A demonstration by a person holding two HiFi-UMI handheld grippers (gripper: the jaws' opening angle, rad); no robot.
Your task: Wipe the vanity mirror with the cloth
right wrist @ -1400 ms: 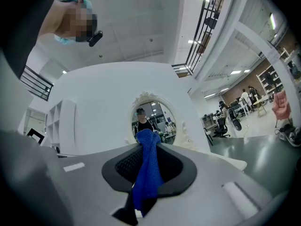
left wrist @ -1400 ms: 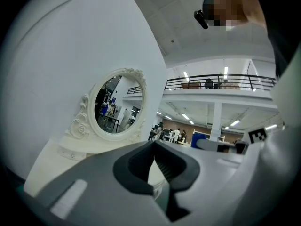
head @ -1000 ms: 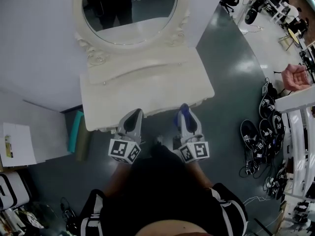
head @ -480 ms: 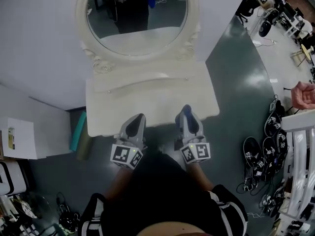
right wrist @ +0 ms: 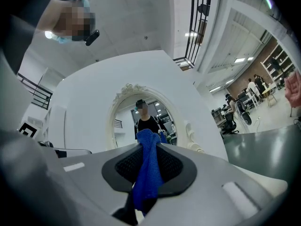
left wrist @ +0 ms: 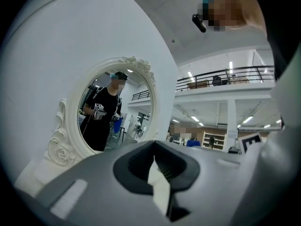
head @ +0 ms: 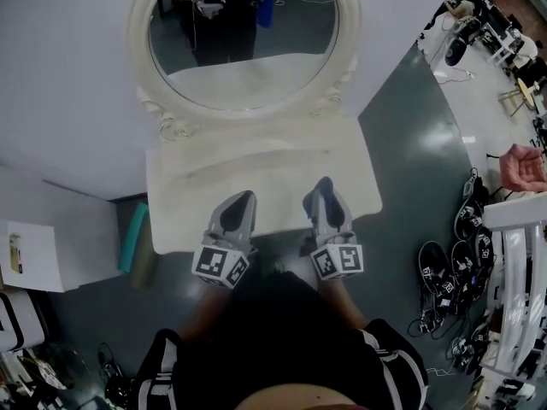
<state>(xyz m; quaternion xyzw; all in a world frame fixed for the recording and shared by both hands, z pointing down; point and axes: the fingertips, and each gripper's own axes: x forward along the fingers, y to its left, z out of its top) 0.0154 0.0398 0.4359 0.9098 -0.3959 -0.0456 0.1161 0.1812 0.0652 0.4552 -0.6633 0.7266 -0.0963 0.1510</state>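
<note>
The oval vanity mirror (head: 244, 41) in its white carved frame stands at the back of the white vanity table (head: 265, 165). It reflects the person holding both grippers. My left gripper (head: 238, 199) hovers over the table's front edge, shut with nothing in it. My right gripper (head: 323, 186) is beside it, shut on a blue cloth (head: 323, 184). In the right gripper view the blue cloth (right wrist: 148, 168) hangs clamped between the jaws, with the mirror (right wrist: 143, 121) ahead. From the left gripper (left wrist: 155, 166) the mirror (left wrist: 113, 112) sits ahead and to the left, some way off.
A teal roll (head: 132, 229) leans on the floor left of the vanity, near a white box (head: 30, 250). Several shoes (head: 453, 237) lie on the floor at the right beside a white rack (head: 513, 263). A white wall stands behind the mirror.
The person has come closer to the vanity. Both grippers have moved from before the table's front edge to over it, and more of the mirror shows.
</note>
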